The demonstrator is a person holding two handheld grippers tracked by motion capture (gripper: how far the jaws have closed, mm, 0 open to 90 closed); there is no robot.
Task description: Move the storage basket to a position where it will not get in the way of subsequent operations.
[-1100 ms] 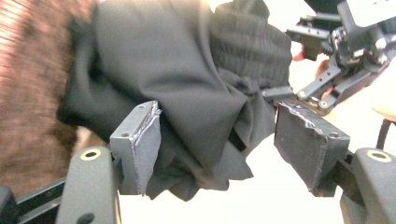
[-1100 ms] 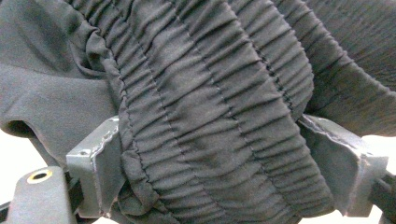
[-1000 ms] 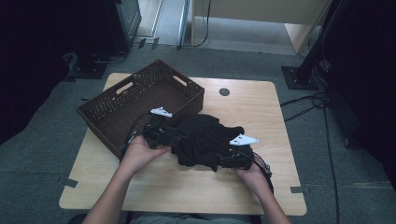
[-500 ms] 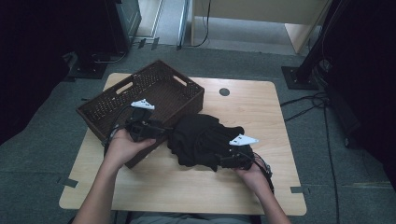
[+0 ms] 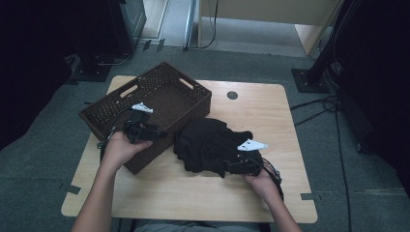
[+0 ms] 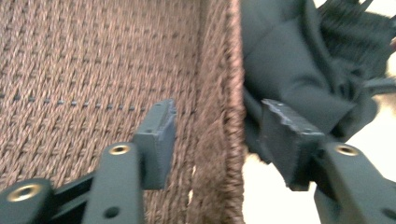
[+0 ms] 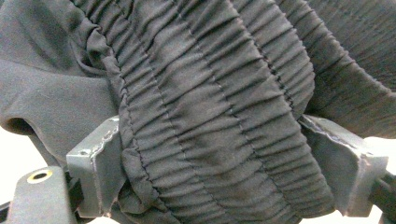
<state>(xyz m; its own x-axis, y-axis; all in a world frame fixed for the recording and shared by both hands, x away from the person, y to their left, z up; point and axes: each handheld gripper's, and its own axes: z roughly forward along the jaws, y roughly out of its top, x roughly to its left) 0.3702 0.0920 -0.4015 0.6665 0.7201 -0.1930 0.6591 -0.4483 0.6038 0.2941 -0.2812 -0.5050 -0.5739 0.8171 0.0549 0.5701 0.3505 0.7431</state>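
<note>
Two grippers are busy on this wooden table (image 5: 290,121). Nearest the person's edge, the right gripper (image 5: 231,166) has its jaws pinched on the ribbed elastic waistband of a black garment (image 5: 208,145), gathered cloth bulging thick between the pads in the right gripper view (image 7: 205,135). Soft, matte fabric, crumpled in a heap at the table's middle, touching the basket's near side. Over on the left, the left gripper (image 5: 157,131) straddles the near wall of the brown woven basket (image 5: 145,96), and its jaws have just been closing; in the left gripper view one pad (image 6: 156,135) sits inside against the coarse weave, the other (image 6: 285,135) outside by the cloth, neither pressing yet. Looks like a steadying grab on the rim (image 6: 224,116) so the garment can be lifted in. Next up: clamp that stiff wicker wall, then the right hand hoists the cloth over the edge
</note>
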